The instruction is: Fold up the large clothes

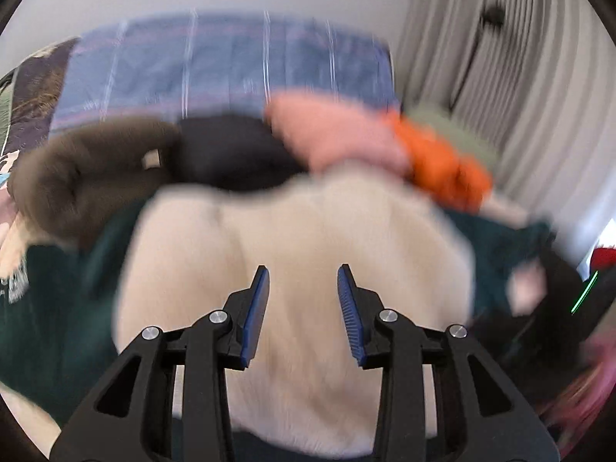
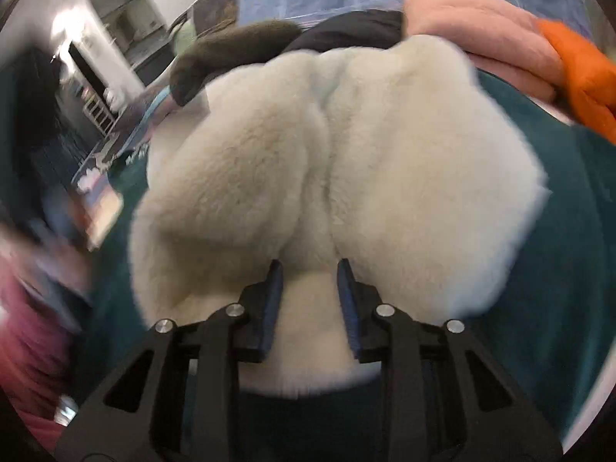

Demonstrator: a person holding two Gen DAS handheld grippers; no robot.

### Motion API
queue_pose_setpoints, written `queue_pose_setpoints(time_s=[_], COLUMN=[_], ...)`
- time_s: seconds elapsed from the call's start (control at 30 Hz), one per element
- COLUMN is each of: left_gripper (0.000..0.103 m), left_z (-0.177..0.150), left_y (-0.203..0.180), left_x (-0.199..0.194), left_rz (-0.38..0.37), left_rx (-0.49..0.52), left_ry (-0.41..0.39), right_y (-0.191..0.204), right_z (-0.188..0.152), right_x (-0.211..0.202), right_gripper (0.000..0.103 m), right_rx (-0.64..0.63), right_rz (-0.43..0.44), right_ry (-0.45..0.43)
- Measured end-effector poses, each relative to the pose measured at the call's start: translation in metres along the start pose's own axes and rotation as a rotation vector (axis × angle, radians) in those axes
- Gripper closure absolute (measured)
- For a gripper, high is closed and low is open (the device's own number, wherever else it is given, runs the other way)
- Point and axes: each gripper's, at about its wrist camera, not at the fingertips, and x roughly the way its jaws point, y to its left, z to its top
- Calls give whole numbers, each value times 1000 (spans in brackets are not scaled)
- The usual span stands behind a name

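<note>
Black linkage arms are filling the near edge of both views, each gripper's blue-padded jaws standing apart with nothing pinched: the left gripper (image 1: 303, 269) and right gripper (image 2: 310, 263) are hovering over the cream fleece garment (image 2: 346, 161). It is lying bunched on a dark green garment (image 2: 558, 250), with pink clothing (image 2: 477, 30) and orange clothing (image 2: 581, 65) piled at the far right.

**Setting: home bedroom**

Bed with blue plaid cover (image 1: 215, 65) along plain wall; pleated grey curtains (image 1: 500, 88) at right. Loose clothes heaped on bed: pink garment (image 1: 338, 134), orange garment (image 1: 442, 165), cream fleece (image 2: 346, 161). Doorway to lit room (image 2: 115, 11) beyond.
</note>
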Motion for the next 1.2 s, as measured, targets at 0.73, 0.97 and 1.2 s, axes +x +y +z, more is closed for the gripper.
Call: queue_pose_setpoints(time_s=[0.73,0.97,1.2], left_gripper=[54,44,44], left_z=[-68,-69,-134], left_y=[3,65,232], left_x=[-17,-78,-139], left_rz=[146,180,462], left_rx=[49,-219,-694], left_ry=[87,-40,-75], right_y=[39,62,58], right_z=[7,38,10], right_x=[-23,-10,55], right_gripper=[48,48,47], right_rx=[-92,-120,-113], right_rz=[-74,-13,-116], right_ry=[-88,-122,-54])
